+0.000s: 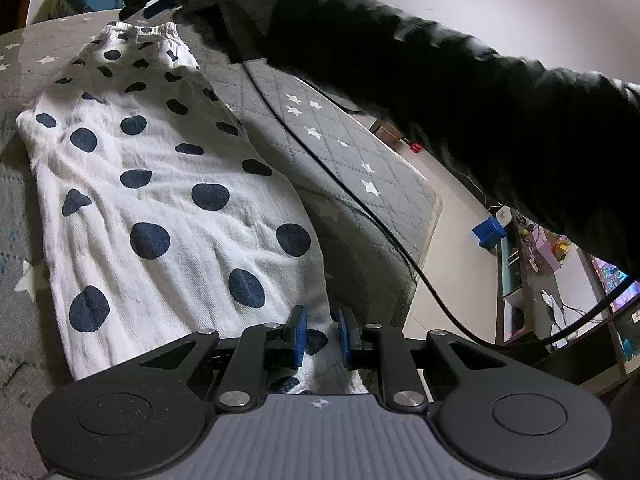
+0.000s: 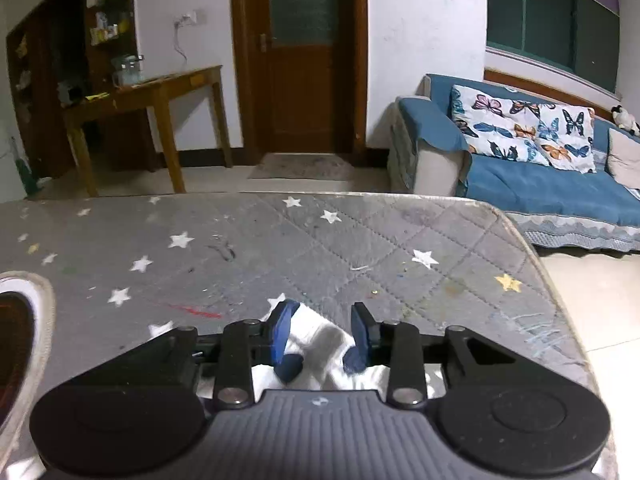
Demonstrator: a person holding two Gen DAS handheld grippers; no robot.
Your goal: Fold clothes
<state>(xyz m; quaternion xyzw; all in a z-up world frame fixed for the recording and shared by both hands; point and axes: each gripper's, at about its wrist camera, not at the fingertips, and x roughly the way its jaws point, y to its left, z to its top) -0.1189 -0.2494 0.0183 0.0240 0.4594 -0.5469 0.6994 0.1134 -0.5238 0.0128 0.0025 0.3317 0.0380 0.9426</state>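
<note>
Lying flat on a grey quilted star-printed mat [image 1: 360, 184], a white garment with navy dots [image 1: 168, 200] is seen from the left wrist camera. Its long axis runs from about 5 o'clock, at the gripper, up toward 11 o'clock, where an elastic gathered waistband [image 1: 140, 32] forms the far end. The near end of the cloth passes between the blue pads of the left gripper [image 1: 322, 334]; the jaws stand slightly apart with fabric in the gap, and whether it is pinched cannot be told. A black sleeve [image 1: 460, 92] crosses the frame from 3 o'clock to 12 o'clock, and a black cable [image 1: 320, 168] is draped over the mat.

In the right wrist view, a bunched white corner of the same garment [image 2: 320, 340] is seen between the pads of the right gripper [image 2: 320, 336], whose jaws are spread; a grasp cannot be confirmed. Beyond the mat, a blue sofa [image 2: 540, 184] is seen at 2 o'clock, a wooden door [image 2: 300, 60] at 12 o'clock and a wooden table [image 2: 160, 96] at 10 o'clock. No legible writing or brand is shown.
</note>
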